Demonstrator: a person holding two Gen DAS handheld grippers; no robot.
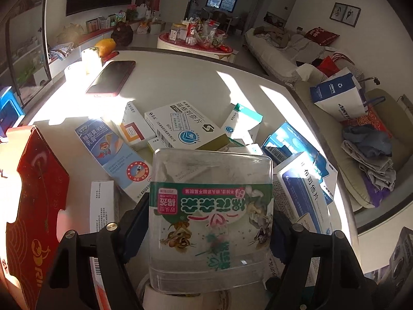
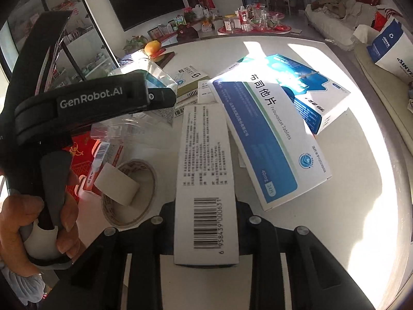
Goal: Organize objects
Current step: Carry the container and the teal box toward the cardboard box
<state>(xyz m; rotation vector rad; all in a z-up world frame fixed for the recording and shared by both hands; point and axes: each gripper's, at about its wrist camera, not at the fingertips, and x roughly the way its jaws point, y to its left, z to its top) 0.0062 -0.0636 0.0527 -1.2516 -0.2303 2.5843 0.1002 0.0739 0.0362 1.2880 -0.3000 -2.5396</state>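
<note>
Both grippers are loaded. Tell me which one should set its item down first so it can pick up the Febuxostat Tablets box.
Right, probably. The right gripper holds only a slim white barcoded box, and the Febuxostat Tablets box lies just beside it. The left gripper is clamped on a bulky clear cotton swab box, farther off.

One clear plastic box (image 1: pixel 210 206) of cotton swabs is counted. In the left wrist view at least seven medicine cartons (image 1: pixel 180 121) are seen on the white table (image 1: pixel 180 77), overlapped in a heap so that an exact count cannot be given. In the right wrist view one narrow white carton (image 2: pixel 206 175) with a barcode is counted, and beside it two blue-and-white cartons (image 2: pixel 265 142). One phone (image 1: pixel 111 77), one red box (image 1: pixel 33 193), one yellow fruit (image 1: pixel 104 45) and two pale rolls (image 1: pixel 90 56) are counted. One roll of tape (image 2: pixel 121 218) is seen, and one small white block (image 2: pixel 116 187) is counted on it.
</note>
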